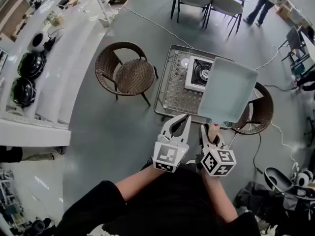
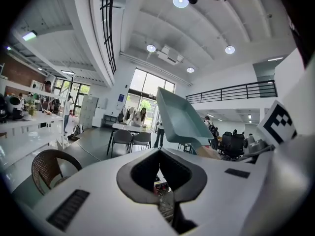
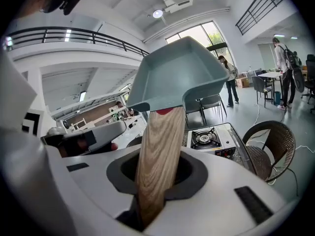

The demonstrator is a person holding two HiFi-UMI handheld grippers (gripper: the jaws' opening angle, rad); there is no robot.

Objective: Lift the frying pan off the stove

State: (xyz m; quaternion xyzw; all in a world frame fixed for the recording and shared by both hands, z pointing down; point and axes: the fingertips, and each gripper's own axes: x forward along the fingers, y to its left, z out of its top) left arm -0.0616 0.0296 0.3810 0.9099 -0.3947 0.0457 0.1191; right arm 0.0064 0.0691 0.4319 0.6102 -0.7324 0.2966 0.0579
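Note:
A pale teal rectangular frying pan point(image 1: 229, 90) with a wooden handle point(image 3: 157, 156) hangs in the air above the right side of the glass table point(image 1: 172, 90), clear of the white single-burner stove point(image 1: 199, 73). My right gripper point(image 1: 212, 132) is shut on the handle, and the pan point(image 3: 177, 77) tilts upward in front of it, with the stove point(image 3: 206, 139) below. My left gripper point(image 1: 186, 118) hovers just left of the right one, shut with nothing between its jaws. In the left gripper view the pan point(image 2: 179, 117) shows to the upper right of that gripper point(image 2: 165, 188).
A wicker chair point(image 1: 125, 73) stands left of the table and another point(image 1: 256, 114) at its right. A white counter with appliances point(image 1: 29, 58) runs along the left. Further chairs point(image 1: 209, 1) and a standing person point(image 1: 258, 6) are at the back. Cables cross the floor.

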